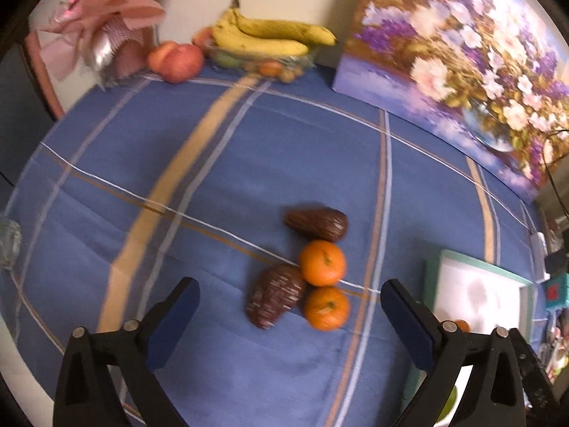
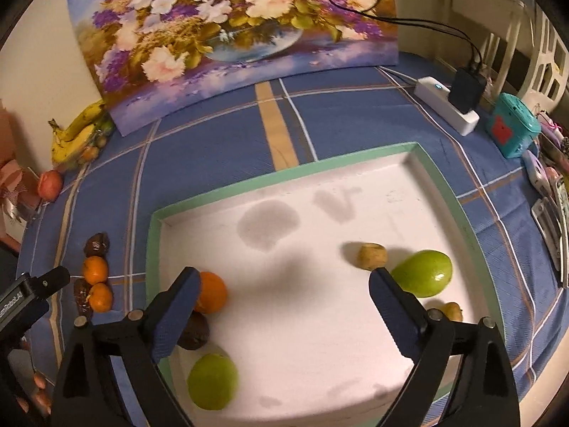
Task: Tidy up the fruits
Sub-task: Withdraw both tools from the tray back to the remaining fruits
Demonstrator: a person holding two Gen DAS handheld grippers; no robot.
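Note:
In the left wrist view, two oranges (image 1: 322,262) (image 1: 327,308) and two dark brown scaly fruits (image 1: 316,224) (image 1: 275,295) lie together on the blue cloth, just ahead of my open, empty left gripper (image 1: 290,306). In the right wrist view, my open, empty right gripper (image 2: 284,295) hovers over the white tray with a green rim (image 2: 341,167). The tray holds an orange (image 2: 212,291), a dark fruit (image 2: 195,331), a green apple (image 2: 212,380), a green mango (image 2: 423,273) and two small yellowish fruits (image 2: 372,256) (image 2: 451,311). The loose fruit cluster (image 2: 95,277) lies left of the tray.
A flower painting (image 2: 231,35) leans on the wall at the back. Bananas on a fruit bowl (image 1: 270,41), an apple (image 1: 176,61) and a pink bouquet (image 1: 106,28) stand at the far left. A power strip with charger (image 2: 450,101) and a teal box (image 2: 512,128) sit right.

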